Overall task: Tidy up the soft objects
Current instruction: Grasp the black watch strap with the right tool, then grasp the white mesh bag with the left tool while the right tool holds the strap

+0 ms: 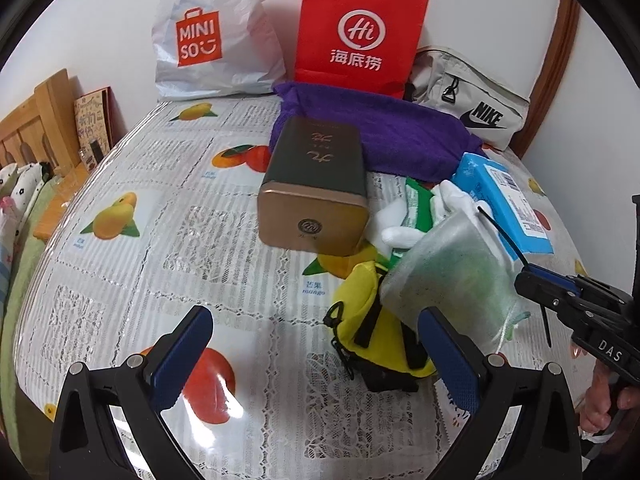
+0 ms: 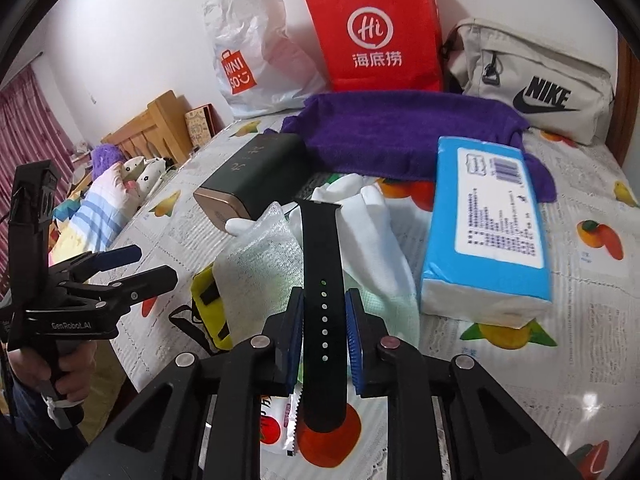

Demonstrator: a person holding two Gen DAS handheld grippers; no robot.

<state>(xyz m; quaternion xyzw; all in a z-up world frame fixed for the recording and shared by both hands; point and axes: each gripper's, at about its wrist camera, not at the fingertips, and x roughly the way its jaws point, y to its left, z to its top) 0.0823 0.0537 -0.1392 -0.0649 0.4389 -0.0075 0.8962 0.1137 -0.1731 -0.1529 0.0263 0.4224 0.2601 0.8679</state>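
Observation:
My right gripper (image 2: pixel 324 316) is shut on a black watch strap (image 2: pixel 322 264), held upright above the table; it also shows at the right of the left wrist view (image 1: pixel 532 276). My left gripper (image 1: pixel 316 354) is open and empty, low over the tablecloth, left of a yellow pouch (image 1: pixel 368 304). A frosted mesh bag with green contents (image 1: pixel 452 280) lies on the pouch. White gloves (image 2: pixel 372 224), a purple towel (image 2: pixel 400 140) and a blue tissue pack (image 2: pixel 484 224) lie behind.
A dark tin box (image 1: pixel 316 184) lies mid-table. A white MINISO bag (image 1: pixel 212 32), a red paper bag (image 1: pixel 360 32) and a grey Nike bag (image 2: pixel 536 84) stand along the back wall. A small snack packet (image 2: pixel 280 420) lies under my right gripper. A bed (image 2: pixel 100 200) is at left.

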